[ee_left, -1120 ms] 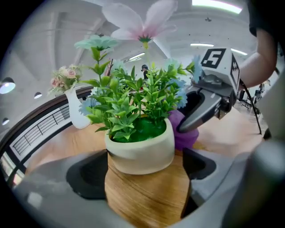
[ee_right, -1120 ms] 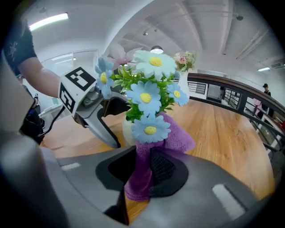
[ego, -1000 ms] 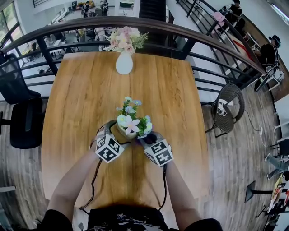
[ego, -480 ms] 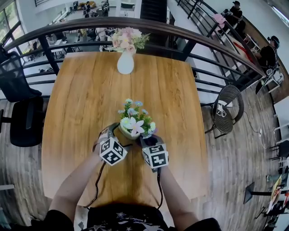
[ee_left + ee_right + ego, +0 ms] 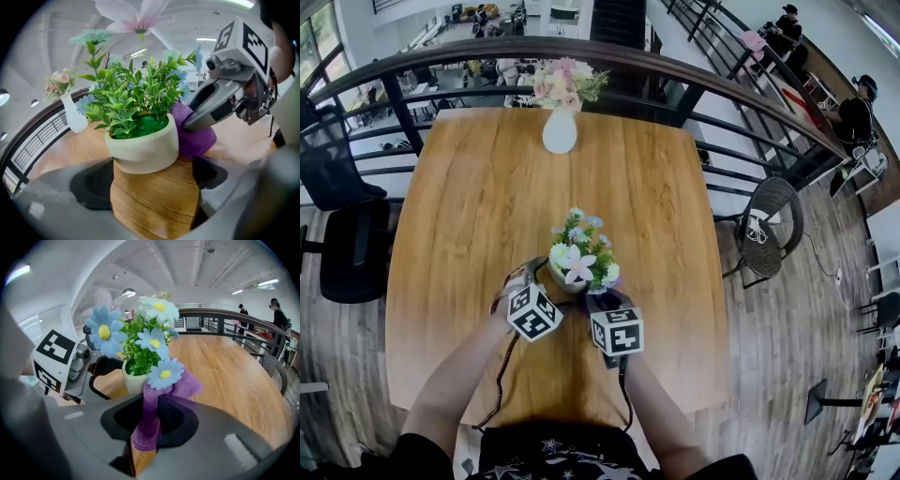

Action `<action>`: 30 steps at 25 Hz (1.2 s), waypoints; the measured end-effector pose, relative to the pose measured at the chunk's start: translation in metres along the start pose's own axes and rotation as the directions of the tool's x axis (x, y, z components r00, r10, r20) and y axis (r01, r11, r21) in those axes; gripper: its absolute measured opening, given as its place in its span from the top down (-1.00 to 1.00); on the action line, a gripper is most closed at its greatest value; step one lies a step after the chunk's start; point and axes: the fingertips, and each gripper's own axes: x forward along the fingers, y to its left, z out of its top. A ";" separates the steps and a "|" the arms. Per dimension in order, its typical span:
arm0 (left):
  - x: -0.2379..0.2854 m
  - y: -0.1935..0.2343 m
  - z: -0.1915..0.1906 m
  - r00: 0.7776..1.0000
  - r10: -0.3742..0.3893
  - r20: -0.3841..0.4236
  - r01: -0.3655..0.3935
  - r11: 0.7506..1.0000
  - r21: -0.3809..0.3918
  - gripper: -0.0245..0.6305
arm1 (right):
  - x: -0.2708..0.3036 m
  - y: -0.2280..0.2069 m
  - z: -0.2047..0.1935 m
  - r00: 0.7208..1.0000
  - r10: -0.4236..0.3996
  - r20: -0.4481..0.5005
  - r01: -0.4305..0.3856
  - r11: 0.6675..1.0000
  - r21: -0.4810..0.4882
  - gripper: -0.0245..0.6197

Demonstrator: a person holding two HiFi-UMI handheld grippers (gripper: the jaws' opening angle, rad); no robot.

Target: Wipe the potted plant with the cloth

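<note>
A small potted plant [image 5: 579,262] with green leaves and pastel flowers stands near the middle of the wooden table [image 5: 469,206]. Its pot [image 5: 143,150] is cream above and wood below. My left gripper [image 5: 150,185] is shut on the wooden base, one pad on each side. In the head view the left gripper [image 5: 546,281] comes in from the pot's lower left. My right gripper [image 5: 152,420] is shut on a purple cloth [image 5: 149,427]. The cloth [image 5: 197,138] presses against the pot's right side, just under a blue flower [image 5: 164,373]. From the head view the cloth is hidden under the right gripper [image 5: 598,298].
A white vase of pink flowers [image 5: 560,129] stands at the table's far edge, with a dark curved railing [image 5: 694,70] behind it. A black chair [image 5: 352,253] is on the left and a wicker chair [image 5: 773,225] on the right. People sit far off at the upper right.
The right gripper has swung left and closer to me, keeping the cloth against the pot. The plant has shifted slightly right. The left gripper has barely moved.
</note>
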 end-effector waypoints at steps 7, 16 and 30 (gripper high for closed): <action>-0.010 0.000 0.000 1.000 -0.024 0.019 0.023 0.999 0.032 -0.74 | 0.007 -0.018 0.004 1.000 -0.031 0.005 0.031 0.999 -0.031 0.67; -0.029 0.026 0.011 0.964 -0.248 0.092 0.213 0.934 0.286 -0.74 | 0.008 -0.020 0.007 1.000 -0.003 0.005 0.003 0.999 -0.047 0.67; -0.013 0.039 0.054 0.842 -0.536 0.064 0.501 0.820 0.277 -0.74 | 0.010 -0.018 0.011 1.000 -0.004 0.001 0.004 0.998 -0.065 0.66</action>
